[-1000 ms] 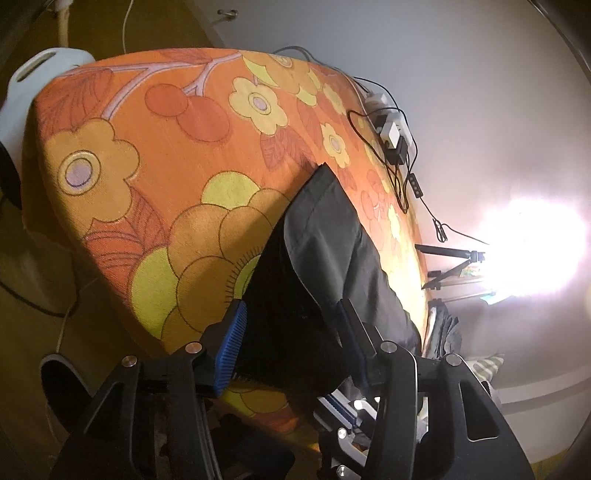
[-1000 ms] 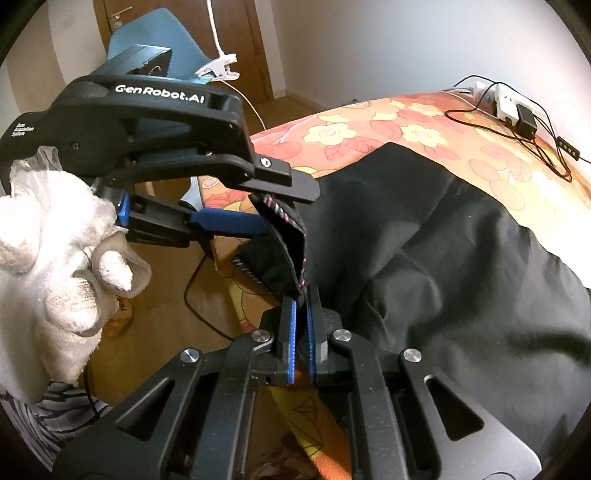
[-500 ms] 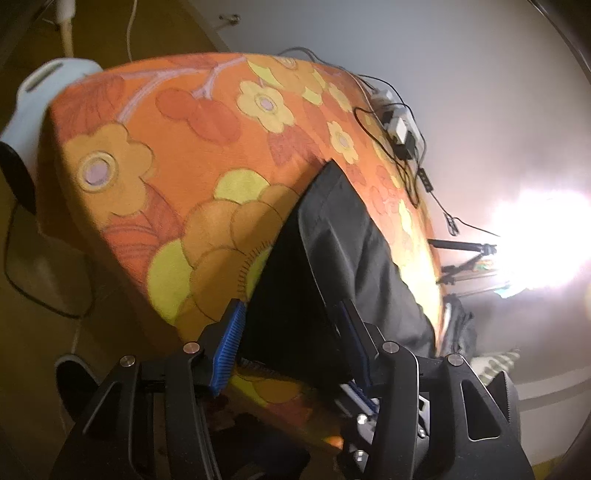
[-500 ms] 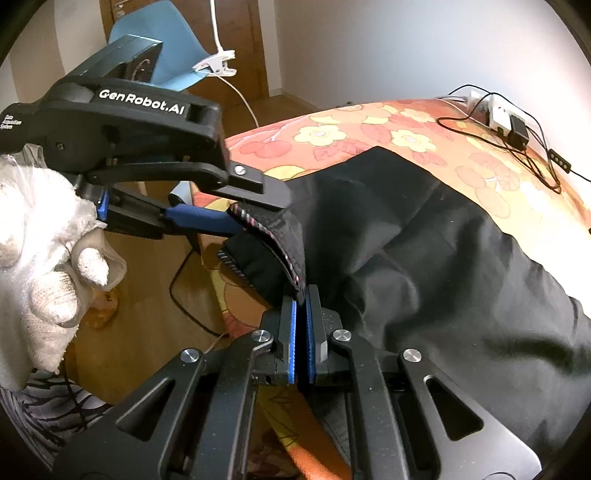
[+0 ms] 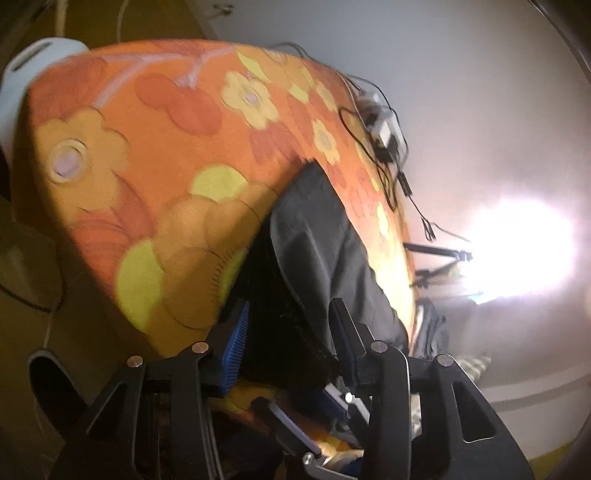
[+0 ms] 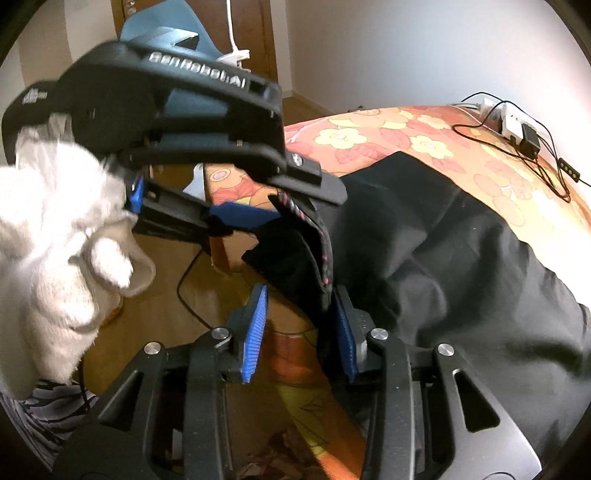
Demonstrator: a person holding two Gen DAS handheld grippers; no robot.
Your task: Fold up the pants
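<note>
"GenRobot.AI" on left gripper [image 6: 291, 206]

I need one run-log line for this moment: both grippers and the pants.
left gripper: open, astride pants waistband | right gripper: open, waistband between fingers | pants: on floral bed cover

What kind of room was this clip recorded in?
Most likely a bedroom at home. The black pants lie on a bed with an orange floral bedspread, a power strip with chargers sits near the white wall, and a wooden door opens onto wood flooring.
</note>
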